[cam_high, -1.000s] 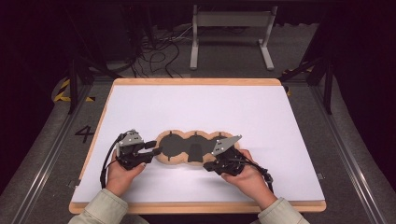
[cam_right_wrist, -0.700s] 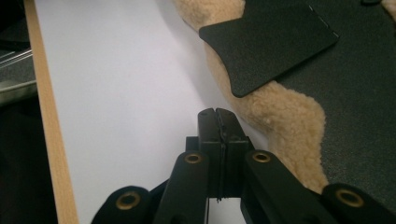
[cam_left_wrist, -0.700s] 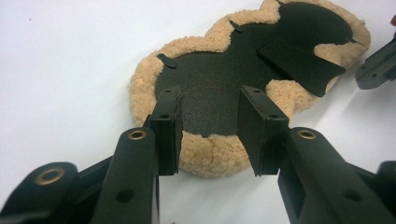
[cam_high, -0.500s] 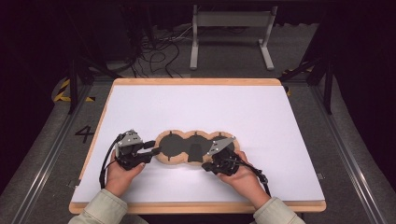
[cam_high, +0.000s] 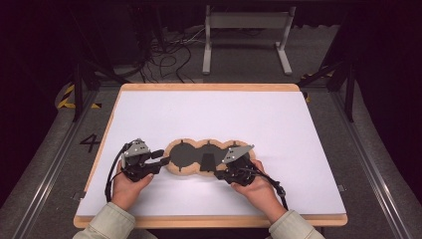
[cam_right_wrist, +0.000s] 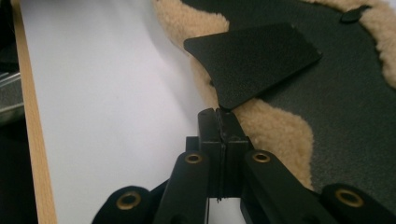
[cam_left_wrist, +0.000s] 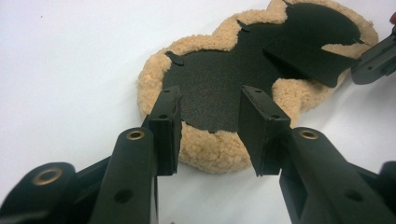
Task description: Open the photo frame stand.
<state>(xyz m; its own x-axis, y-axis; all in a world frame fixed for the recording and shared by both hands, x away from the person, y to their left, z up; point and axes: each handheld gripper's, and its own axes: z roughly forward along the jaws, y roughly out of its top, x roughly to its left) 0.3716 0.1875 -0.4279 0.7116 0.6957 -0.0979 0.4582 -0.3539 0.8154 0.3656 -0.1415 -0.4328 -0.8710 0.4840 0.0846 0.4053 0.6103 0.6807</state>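
A three-lobed fleece pad, tan pile around a black inner face, lies flat on the white desk, near the front edge and a little left of centre. The right tongs are clenched on the near corner of a black flap that stands up off the pad's right-hand part; their jaws meet with no gap, and only the very tip of the flap sits between them. That thin bite is the first risk: judging by how little material is caught, any pull up or sideways could slide the flap out and let it drop back flat. The left tongs are released, jaws spread to either side of the pad's left lobe, low over its near rim, gripping nothing. So the pad is not pinned there, and a tug from the right could drag the whole piece across the smooth desk instead of opening the flap. If the left jaws close now, they may catch only loose pile and slip off.
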